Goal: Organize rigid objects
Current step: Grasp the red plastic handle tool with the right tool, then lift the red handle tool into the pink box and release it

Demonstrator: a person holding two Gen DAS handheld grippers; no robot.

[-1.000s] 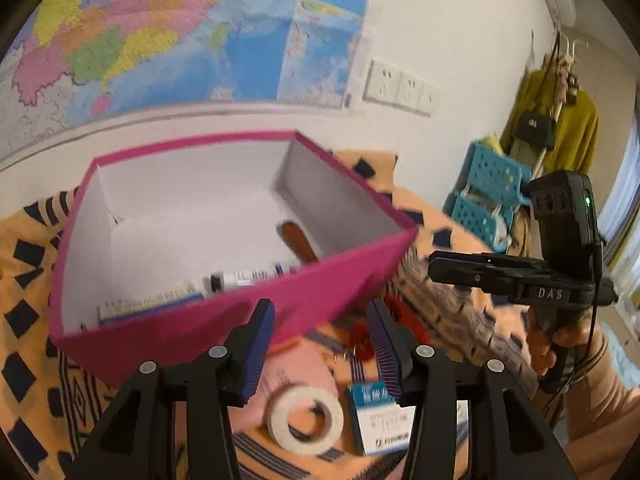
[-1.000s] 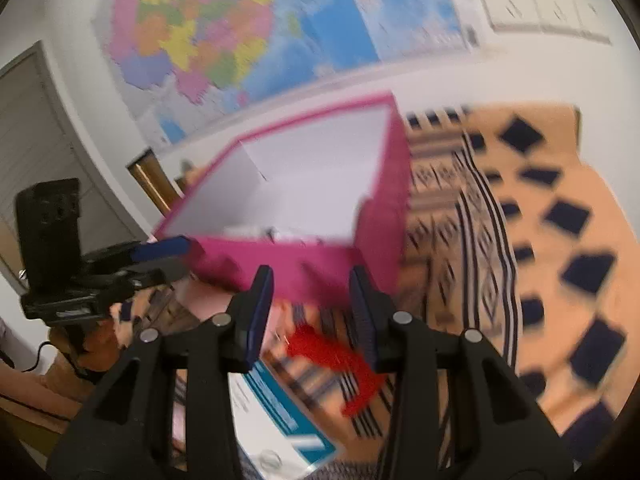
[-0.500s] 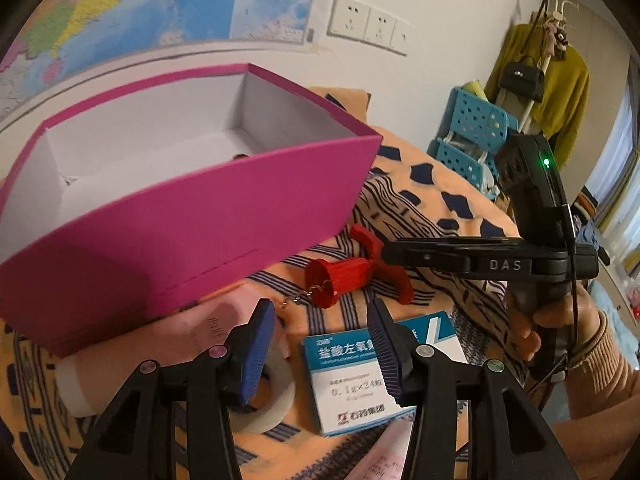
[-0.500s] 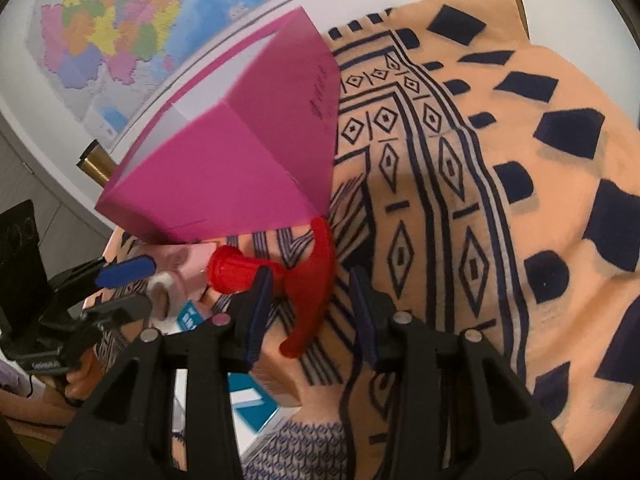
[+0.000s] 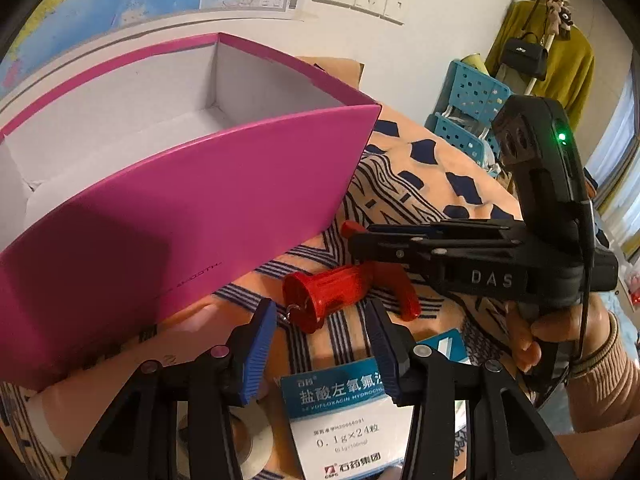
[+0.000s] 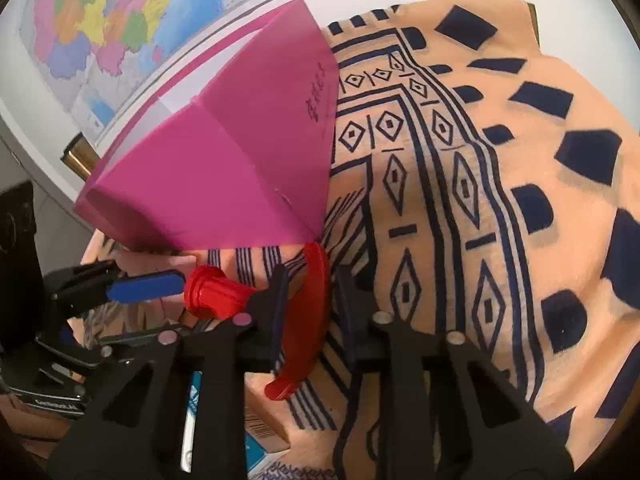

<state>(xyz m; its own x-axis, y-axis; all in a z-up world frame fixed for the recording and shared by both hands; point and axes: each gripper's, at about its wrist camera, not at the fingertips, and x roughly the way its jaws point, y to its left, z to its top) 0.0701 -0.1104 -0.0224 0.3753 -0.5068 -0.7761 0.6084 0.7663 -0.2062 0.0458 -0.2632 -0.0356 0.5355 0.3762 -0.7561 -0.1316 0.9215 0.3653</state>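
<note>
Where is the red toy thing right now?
The red plastic piece lies on the patterned cloth just right of the pink box, its curved end between the open right gripper fingers.

The red plastic tool (image 6: 308,312) is hemmed by the pink box (image 5: 192,216) behind it, the medicine carton (image 5: 344,416) in front and both claws. Open patterned cloth (image 6: 480,208) is left free towards the tabletop's right edge.
</note>
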